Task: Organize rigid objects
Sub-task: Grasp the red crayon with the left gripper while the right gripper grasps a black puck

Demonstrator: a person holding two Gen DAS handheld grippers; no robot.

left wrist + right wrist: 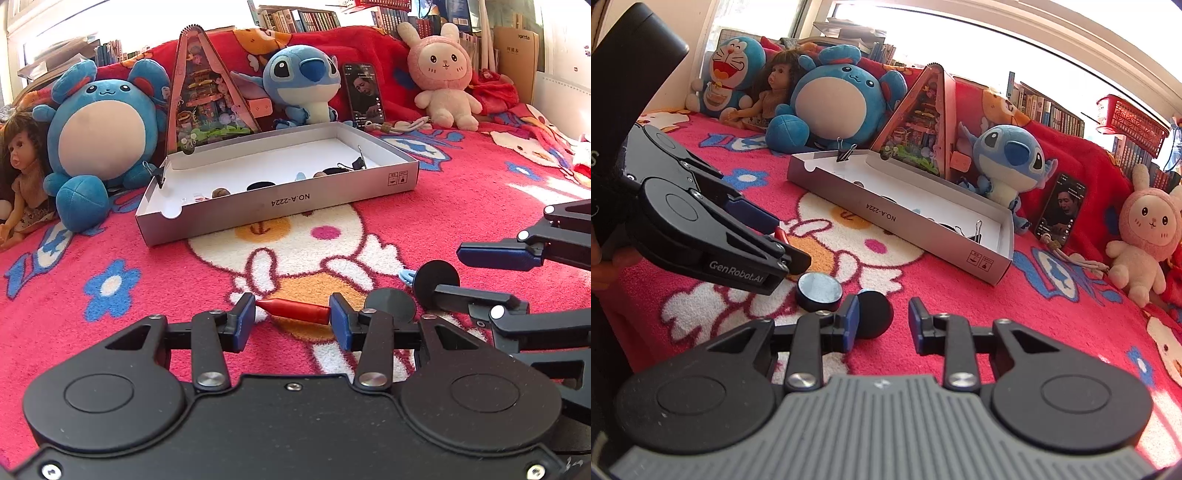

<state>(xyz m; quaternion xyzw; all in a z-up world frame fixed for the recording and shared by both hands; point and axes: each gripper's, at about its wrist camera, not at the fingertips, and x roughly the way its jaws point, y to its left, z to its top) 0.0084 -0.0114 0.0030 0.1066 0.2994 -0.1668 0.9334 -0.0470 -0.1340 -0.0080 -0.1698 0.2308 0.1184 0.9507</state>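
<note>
Nearest the left wrist camera, the left claw (292, 317) has its two blue pads at either end of a red crayon-shaped piece (293, 311) lying on the blanket; the pads look to be touching its tip and its flat end. Just to the right lie two black discs: one flat (390, 301) beside the claw's right finger, the other (436, 277) standing on edge. The right claw (883, 319) is partly open around that upright disc (873, 314): the left pad touches it, while a clear gap separates it from the right pad. A small light blue object peeks from behind the disc, too hidden to identify.

Everything rests on a bed covered by a red fleece blanket (461, 192) printed with white cartoon animals and blue flowers. Farther back sits a shallow grey cardboard box (280, 206) with two binder clips on its rim; several small items lie inside, mostly hidden by its wall. Beyond it, from left to right in the right wrist view, are four plush toys, one doll, one triangular picture case and one phone with a lit screen. Bookshelves and a bright, washed-out window close the room.
</note>
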